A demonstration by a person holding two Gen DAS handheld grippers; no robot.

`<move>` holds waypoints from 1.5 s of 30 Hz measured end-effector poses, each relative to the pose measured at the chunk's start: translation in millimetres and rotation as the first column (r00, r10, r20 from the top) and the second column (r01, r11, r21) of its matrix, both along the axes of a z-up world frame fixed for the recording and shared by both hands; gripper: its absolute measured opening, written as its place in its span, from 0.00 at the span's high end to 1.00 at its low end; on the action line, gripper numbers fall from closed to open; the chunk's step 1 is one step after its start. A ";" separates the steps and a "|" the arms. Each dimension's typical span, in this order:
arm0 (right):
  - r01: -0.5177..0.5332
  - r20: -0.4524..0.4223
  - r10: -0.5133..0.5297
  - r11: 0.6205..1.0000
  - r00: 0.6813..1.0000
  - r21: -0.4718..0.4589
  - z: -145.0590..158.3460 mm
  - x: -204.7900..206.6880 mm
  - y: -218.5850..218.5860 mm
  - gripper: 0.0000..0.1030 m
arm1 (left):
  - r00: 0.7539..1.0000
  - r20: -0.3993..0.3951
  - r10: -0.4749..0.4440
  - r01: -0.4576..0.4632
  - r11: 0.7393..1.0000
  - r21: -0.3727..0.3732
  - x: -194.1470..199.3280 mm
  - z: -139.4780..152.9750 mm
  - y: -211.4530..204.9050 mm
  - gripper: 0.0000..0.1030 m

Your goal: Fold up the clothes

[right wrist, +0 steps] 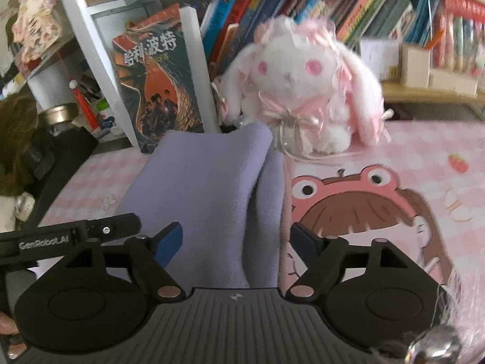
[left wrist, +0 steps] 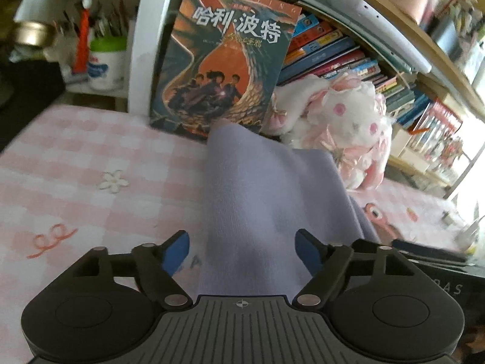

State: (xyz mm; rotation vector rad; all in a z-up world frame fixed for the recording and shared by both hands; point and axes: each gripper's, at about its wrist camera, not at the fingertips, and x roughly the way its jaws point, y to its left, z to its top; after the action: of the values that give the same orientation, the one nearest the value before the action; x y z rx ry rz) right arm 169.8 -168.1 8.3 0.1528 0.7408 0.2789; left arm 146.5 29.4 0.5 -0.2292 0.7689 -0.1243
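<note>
A pink checked desk mat [left wrist: 75,157] lay before crowded bookshelves [right wrist: 333,6]. On it, a lavender garment [left wrist: 266,200] ran between the spread blue fingers of the left gripper [left wrist: 242,250] and right gripper [right wrist: 236,242], neither clamping it; a plush rabbit [right wrist: 303,91] sat just behind.

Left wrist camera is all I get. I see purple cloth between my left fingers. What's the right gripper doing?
Observer: The right gripper is open too, and the same purple cloth runs between its fingers.
Operator: Is the cloth flat there?
Observer: No. The right wrist view shows a deep crease, with one flap lying against another.
Operator: Whose pink face is peeking out beside it?
Observer: It's a cartoon girl in a pink frog hat, printed on the table mat to the right of the cloth.
</note>
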 end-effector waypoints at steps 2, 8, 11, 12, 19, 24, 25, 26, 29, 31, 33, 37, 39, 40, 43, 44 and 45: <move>0.000 0.010 0.000 0.999 1.000 -0.040 4.0 -11.6 2.1 0.19 | 1.000 -0.010 -0.015 0.016 0.999 0.046 -10.5 2.3 -5.3 0.20; 0.016 -0.009 -0.017 0.993 1.000 -0.116 4.7 -51.7 3.1 0.17 | 1.000 -0.021 -0.011 0.014 0.991 0.135 -46.7 4.3 -12.1 0.15; 0.017 -0.013 -0.018 0.993 1.000 -0.120 1.3 -71.1 3.5 0.17 | 1.000 -0.025 0.008 -0.004 0.989 0.145 -63.1 5.7 -11.6 0.09; 0.017 -0.015 -0.019 0.992 1.000 -0.122 -0.1 -76.5 4.0 0.17 | 1.000 -0.026 0.014 -0.010 0.989 0.146 -68.2 5.8 -11.4 0.08; 0.035 -0.035 -0.040 0.991 0.999 -0.132 -9.8 -107.2 9.5 0.16 | 0.999 -0.035 0.026 -0.019 0.983 0.184 -91.1 1.5 -12.1 0.07; 0.064 -0.039 -0.070 0.988 0.997 -0.139 -12.9 -122.4 14.2 0.11 | 1.000 -0.002 0.021 -0.020 0.967 0.254 -104.0 1.0 -17.2 0.04; 0.069 -0.040 -0.075 0.988 0.996 -0.140 -12.9 -124.7 14.8 0.10 | 1.000 0.000 0.016 -0.015 0.964 0.266 -105.8 0.8 -18.4 0.03; 0.072 -0.043 -0.079 0.988 0.996 -0.140 -12.9 -126.4 15.3 0.10 | 1.000 0.001 0.012 -0.012 0.962 0.273 -107.0 0.8 -19.3 0.03; 0.073 -0.047 -0.081 0.987 0.996 -0.144 -13.6 -128.4 16.9 0.09 | 1.000 -0.004 0.005 -0.003 0.961 0.278 -107.5 1.1 -18.5 0.03; 0.078 -0.049 -0.086 0.986 0.995 -0.145 -13.6 -128.6 17.1 0.09 | 1.000 -0.005 0.005 -0.004 0.963 0.270 -106.5 1.5 -16.2 0.03; 0.084 -0.047 -0.091 0.986 0.995 -0.144 -13.3 -128.7 17.2 0.09 | 1.000 -0.008 0.007 -0.005 0.964 0.268 -105.8 1.4 -14.9 0.03; 0.088 -0.046 -0.096 0.985 0.994 -0.150 -13.3 -128.1 18.3 0.09 | 1.000 -0.010 0.005 -0.002 0.964 0.265 -105.2 0.8 -14.8 0.03; 0.089 -0.048 -0.097 0.985 0.994 -0.151 -13.5 -127.5 18.9 0.09 | 1.000 -0.011 0.003 0.000 0.964 0.265 -105.0 0.7 -15.1 0.03; 0.089 -0.048 -0.097 0.984 0.994 -0.152 -13.5 -127.2 19.1 0.09 | 1.000 -0.012 0.003 0.000 0.964 0.266 -104.8 0.5 -15.4 0.03; 0.091 -0.052 -0.100 0.984 0.994 -0.154 -13.6 -126.5 19.2 0.09 | 1.000 -0.022 0.005 0.001 0.966 0.257 -103.6 -0.8 -14.5 0.03; 0.092 -0.052 -0.101 0.984 0.994 -0.155 -13.6 -126.3 19.2 0.09 | 1.000 -0.026 0.005 0.002 0.967 0.253 -103.1 -1.2 -14.2 0.02; 0.093 -0.052 -0.102 0.983 0.993 -0.156 -13.6 -126.2 19.2 0.09 | 1.000 -0.031 0.006 0.002 0.968 0.250 -102.7 -1.7 -14.0 0.02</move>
State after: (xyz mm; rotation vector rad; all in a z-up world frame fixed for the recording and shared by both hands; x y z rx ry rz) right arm 43.6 -148.9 -5.3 0.0514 0.8088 0.1236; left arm 43.8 15.5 -1.2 0.0084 0.8072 -0.0210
